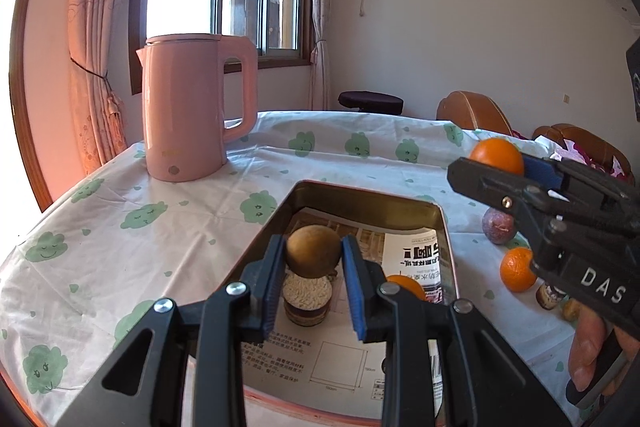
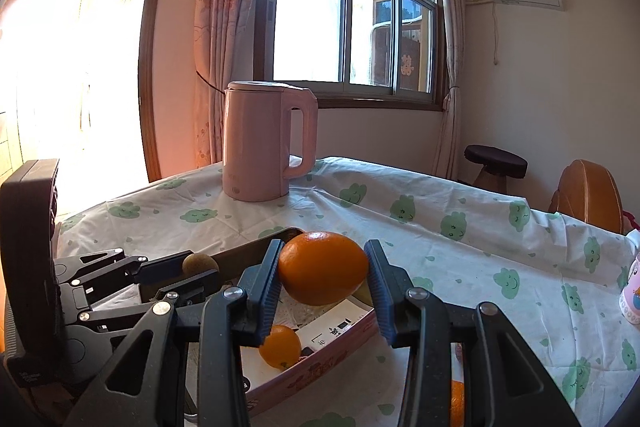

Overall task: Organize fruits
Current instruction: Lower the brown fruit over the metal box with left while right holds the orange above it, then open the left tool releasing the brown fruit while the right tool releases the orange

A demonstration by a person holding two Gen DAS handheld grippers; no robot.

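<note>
My left gripper (image 1: 313, 255) is shut on a round brown fruit (image 1: 313, 251) and holds it above the open metal box (image 1: 360, 198). The box holds printed paper, a small orange (image 1: 406, 286) and a small round jar (image 1: 307, 301). My right gripper (image 2: 323, 269) is shut on a large orange (image 2: 323, 268) and holds it over the box's right rim (image 2: 320, 367). In the left wrist view the right gripper (image 1: 490, 163) comes in from the right with that orange (image 1: 496, 154). In the right wrist view the left gripper (image 2: 188, 275) holds the brown fruit (image 2: 200, 264) at the left.
A pink kettle (image 1: 192, 107) stands at the table's far left. On the cloth right of the box lie a purple fruit (image 1: 498, 225), another orange (image 1: 516, 269) and a small dark jar (image 1: 550, 295). A pink toy (image 2: 632, 299) stands at the right edge.
</note>
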